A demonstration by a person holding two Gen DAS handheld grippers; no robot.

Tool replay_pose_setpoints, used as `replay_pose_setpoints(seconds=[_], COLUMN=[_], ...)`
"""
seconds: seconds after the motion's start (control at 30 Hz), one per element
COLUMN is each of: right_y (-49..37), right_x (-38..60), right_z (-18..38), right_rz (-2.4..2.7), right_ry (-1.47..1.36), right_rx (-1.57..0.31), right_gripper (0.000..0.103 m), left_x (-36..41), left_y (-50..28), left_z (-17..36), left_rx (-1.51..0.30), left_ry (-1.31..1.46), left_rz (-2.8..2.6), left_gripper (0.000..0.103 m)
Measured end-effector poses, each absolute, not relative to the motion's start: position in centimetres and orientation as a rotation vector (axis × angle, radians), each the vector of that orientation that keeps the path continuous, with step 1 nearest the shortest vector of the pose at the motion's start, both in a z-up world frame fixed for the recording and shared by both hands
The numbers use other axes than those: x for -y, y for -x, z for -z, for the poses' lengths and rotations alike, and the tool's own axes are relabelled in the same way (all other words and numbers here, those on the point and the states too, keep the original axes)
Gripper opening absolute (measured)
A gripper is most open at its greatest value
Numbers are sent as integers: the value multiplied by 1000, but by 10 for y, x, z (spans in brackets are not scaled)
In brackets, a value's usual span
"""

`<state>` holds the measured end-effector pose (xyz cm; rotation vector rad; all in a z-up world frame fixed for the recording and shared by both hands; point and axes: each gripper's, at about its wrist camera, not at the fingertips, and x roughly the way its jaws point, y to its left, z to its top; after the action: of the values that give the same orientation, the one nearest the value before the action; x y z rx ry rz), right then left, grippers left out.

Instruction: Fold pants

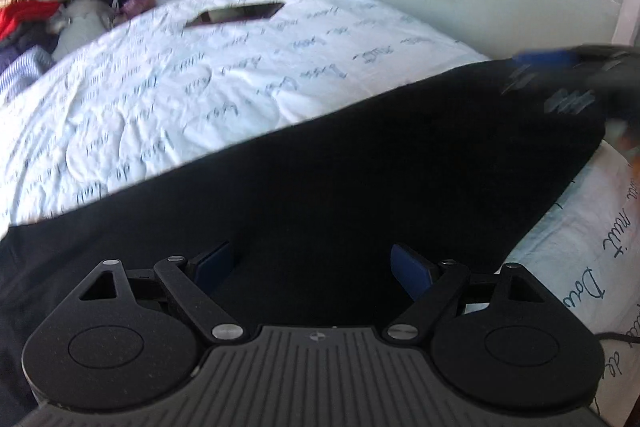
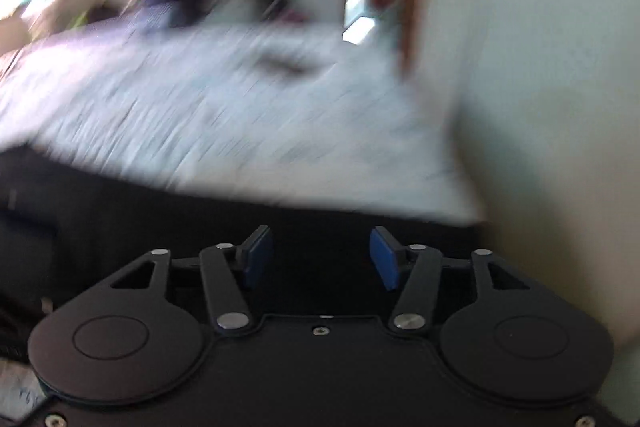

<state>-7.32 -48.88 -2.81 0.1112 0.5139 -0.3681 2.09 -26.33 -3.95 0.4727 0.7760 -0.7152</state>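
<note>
The left gripper [image 1: 312,269] has its jaws spread wide with nothing between them, hovering just above the black pants [image 1: 360,163]. The right gripper [image 2: 320,257] also has its jaws apart and empty; the black cloth lies directly below them, though that view is badly smeared and whether the pads brush the fabric cannot be told.

Taking the pants as the landmark: they lie flat on the bed [image 1: 200,75], which is covered in a pale sheet printed with handwriting. The cloth runs as a broad dark band along the near edge of the bed, beneath both tools. In the left wrist view the right gripper shows as a blur over the far right end of the pants. Beyond the pants, out on the sheet, rests a dark phone [image 1: 236,14], well apart from them. Further still, past the sheet's far side, sits a pile of clothes [image 1: 44,7].

Judging by this, a fold has been laid down and both tools are free. The next move likely calls for each gripper to find an edge or end of the pants, close on it, and carry it across for a further fold.
</note>
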Motion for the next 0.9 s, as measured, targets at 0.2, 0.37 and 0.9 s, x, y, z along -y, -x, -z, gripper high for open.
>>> replay_pose_setpoints(seconds=[0.2, 0.37, 0.9], right_y=[166, 179, 158], right_x=[535, 546, 548], right_z=[39, 79, 101], right_rz=[525, 415, 439], right_ry=[-515, -856, -993], right_rx=[-392, -373, -277], right_gripper=[74, 74, 24], left_x=[270, 270, 263], left_y=[-33, -21, -18], left_z=[44, 49, 28], left_rx=[-801, -735, -686], left_ry=[-440, -467, -454], left_rz=[688, 668, 658], left_gripper=[90, 95, 94])
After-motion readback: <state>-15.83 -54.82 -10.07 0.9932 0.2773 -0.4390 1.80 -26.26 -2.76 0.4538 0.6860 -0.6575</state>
